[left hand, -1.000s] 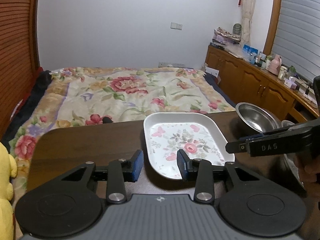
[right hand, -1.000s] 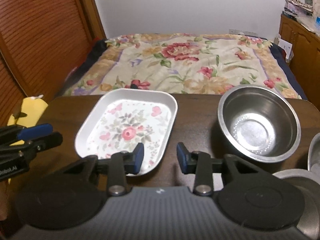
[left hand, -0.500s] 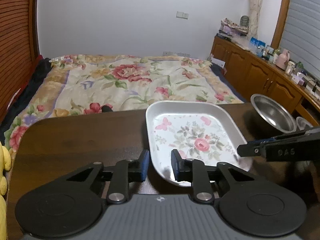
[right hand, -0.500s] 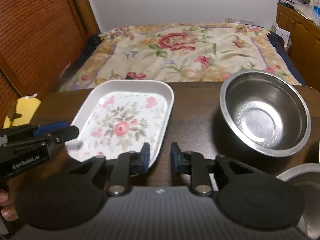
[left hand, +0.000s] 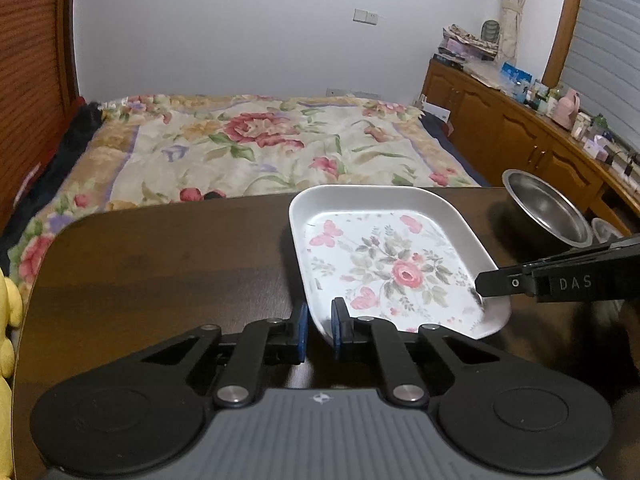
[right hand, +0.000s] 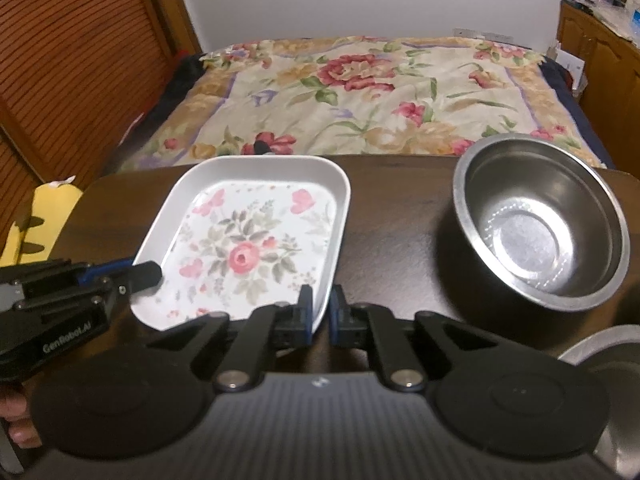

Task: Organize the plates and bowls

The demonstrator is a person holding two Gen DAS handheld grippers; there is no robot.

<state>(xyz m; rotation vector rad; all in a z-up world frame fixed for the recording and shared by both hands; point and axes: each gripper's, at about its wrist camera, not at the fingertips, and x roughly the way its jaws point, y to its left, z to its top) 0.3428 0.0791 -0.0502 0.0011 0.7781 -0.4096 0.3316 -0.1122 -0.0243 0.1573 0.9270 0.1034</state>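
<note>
The floral plate (left hand: 392, 264) is pinched at its near corners by both grippers' fingers (left hand: 336, 322); lifting evenly toward the bowl (right hand: 540, 224) seems called for.

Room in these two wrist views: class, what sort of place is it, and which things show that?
Most likely a home bedroom: a bed with a floral bedspread fills the middle, wooden cabinets cluttered with bottles line one wall, and a dark table holds the dishes.
</note>
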